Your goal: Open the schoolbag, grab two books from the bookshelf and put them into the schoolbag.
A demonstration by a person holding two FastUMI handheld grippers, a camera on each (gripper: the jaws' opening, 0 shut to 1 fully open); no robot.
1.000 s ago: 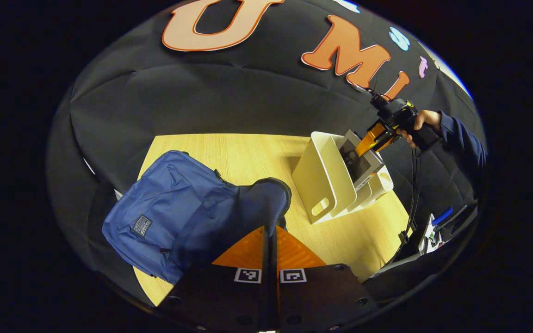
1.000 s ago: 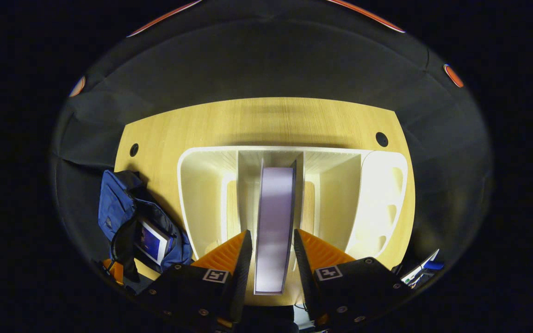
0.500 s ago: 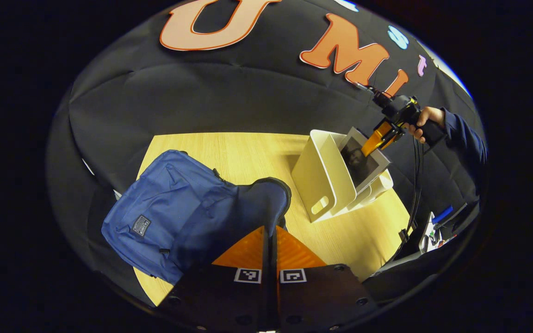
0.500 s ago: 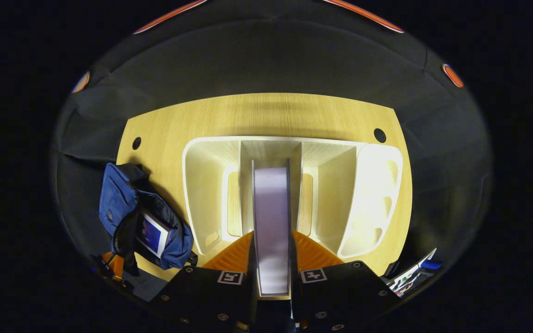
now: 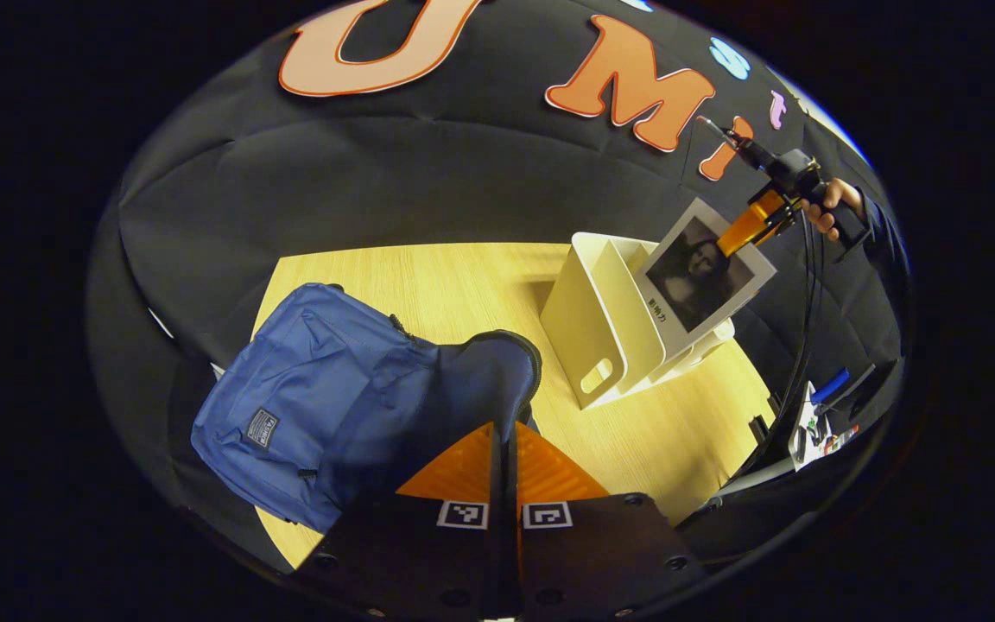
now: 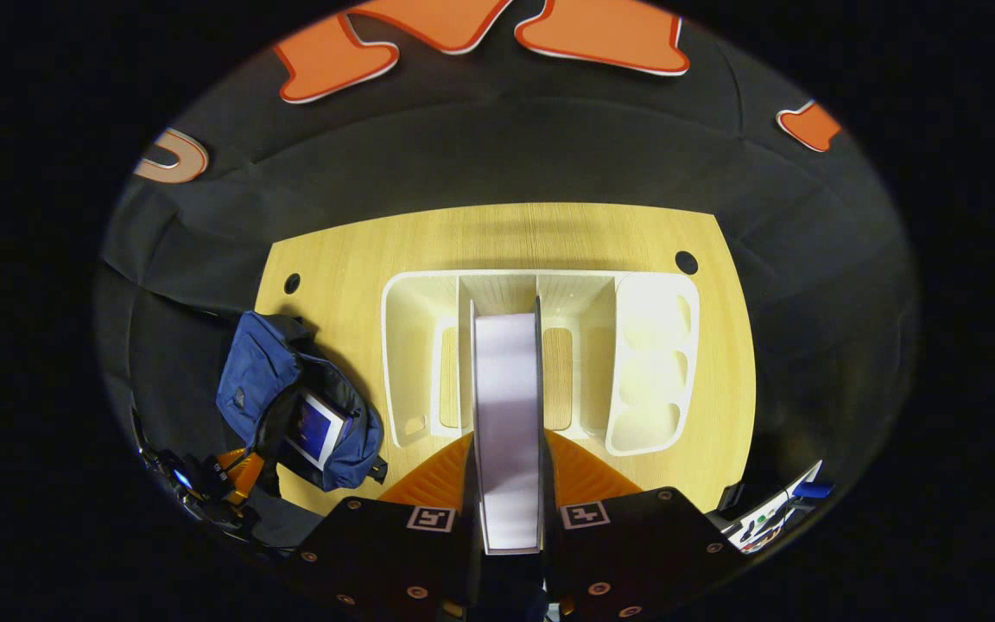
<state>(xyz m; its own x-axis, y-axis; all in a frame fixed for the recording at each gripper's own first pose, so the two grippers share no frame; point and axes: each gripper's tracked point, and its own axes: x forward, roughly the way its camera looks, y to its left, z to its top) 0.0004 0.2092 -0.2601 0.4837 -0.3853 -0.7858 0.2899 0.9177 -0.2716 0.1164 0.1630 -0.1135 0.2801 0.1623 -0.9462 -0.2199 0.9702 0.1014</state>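
1. Book [image 6: 507, 432], seen edge-on with pale page edges, sits pinched between the two orange fingers of the right gripper [image 6: 508, 484], both fingers pressing its covers.
2. In the left gripper view the same book [image 5: 703, 278] is raised above the bookshelf, tilted, its cover bearing a dark portrait picture inside a white border; the right gripper [image 5: 744, 231] holds it by the upper corner, and a hand [image 5: 827, 210] in a dark sleeve grips the handle.
3. The white bookshelf [image 6: 415, 363] stands on the wooden table [image 6: 506, 238], directly below the lifted book, with upright dividers forming open compartments and a rounded section with holes at one end.
4. In the left gripper view the bookshelf [image 5: 601, 333] stands to the right of the bag, apart from it.
5. The blue schoolbag [image 5: 307, 397] lies at the table's edge with its dark mouth open.
6. In the right gripper view a second book [image 6: 314, 429] with a blue cover and white border is inside the open schoolbag [image 6: 260, 380].
7. The left gripper [image 5: 504, 471] has its orange fingers pressed together on a fold of the schoolbag's opening.
8. Small cluttered items [image 5: 813, 419] lie beyond the table's right edge, too small to identify.
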